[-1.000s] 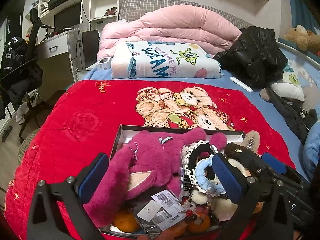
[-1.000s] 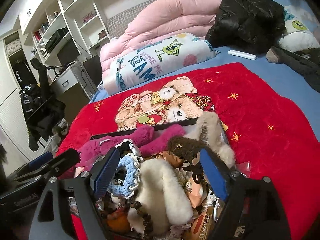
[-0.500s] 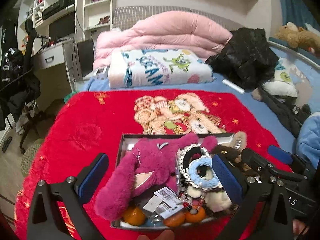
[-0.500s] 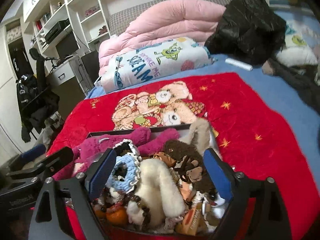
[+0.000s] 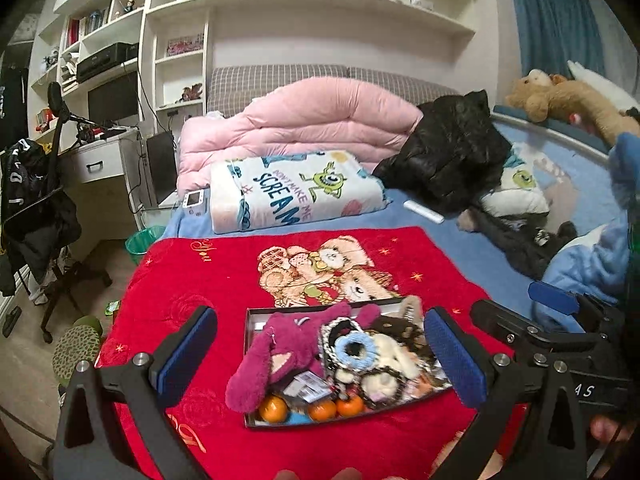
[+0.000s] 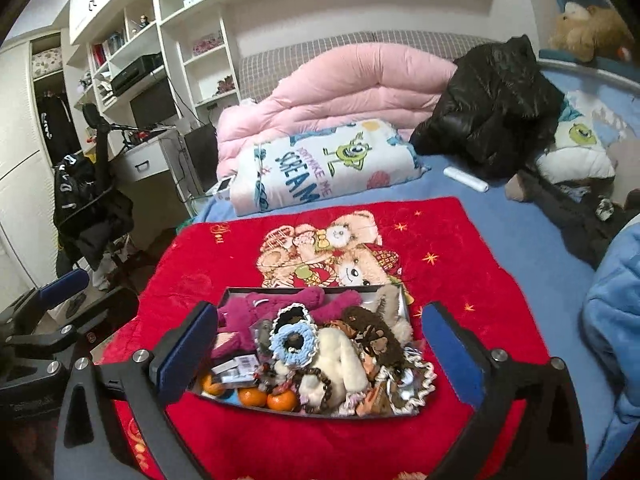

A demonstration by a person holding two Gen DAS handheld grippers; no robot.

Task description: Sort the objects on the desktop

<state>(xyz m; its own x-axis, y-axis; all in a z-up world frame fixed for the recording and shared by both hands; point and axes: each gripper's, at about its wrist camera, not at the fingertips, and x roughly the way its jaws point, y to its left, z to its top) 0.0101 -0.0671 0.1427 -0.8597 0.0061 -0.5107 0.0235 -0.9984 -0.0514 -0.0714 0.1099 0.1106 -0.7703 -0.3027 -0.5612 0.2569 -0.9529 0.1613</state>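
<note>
A shallow grey box [image 5: 251, 372] sits on a red bear-print blanket [image 5: 192, 280] on the bed. It is heaped with a magenta plush toy [image 5: 272, 356], a blue crocheted scrunchie [image 5: 354, 347], cream and brown plush pieces, beads, tags and small oranges [image 5: 273, 408]. The box also shows in the right wrist view [image 6: 404, 300] with the scrunchie [image 6: 294, 340] and oranges [image 6: 252, 397]. My left gripper [image 5: 320, 356] is open and empty, above and in front of the box. My right gripper [image 6: 316, 354] is open and empty, likewise held back above it.
A folded monster-print blanket [image 5: 296, 192], a pink duvet [image 5: 312, 120] and a black jacket [image 5: 452, 148] lie at the bed's far end. A white remote [image 5: 423, 211] lies on the blue sheet. A desk, shelves and a chair with dark clothes [image 5: 36, 200] stand left.
Both grippers have pulled up and back from the box, which now looks smaller and farther away. Both stay open and empty. The contents of the box have not moved.
</note>
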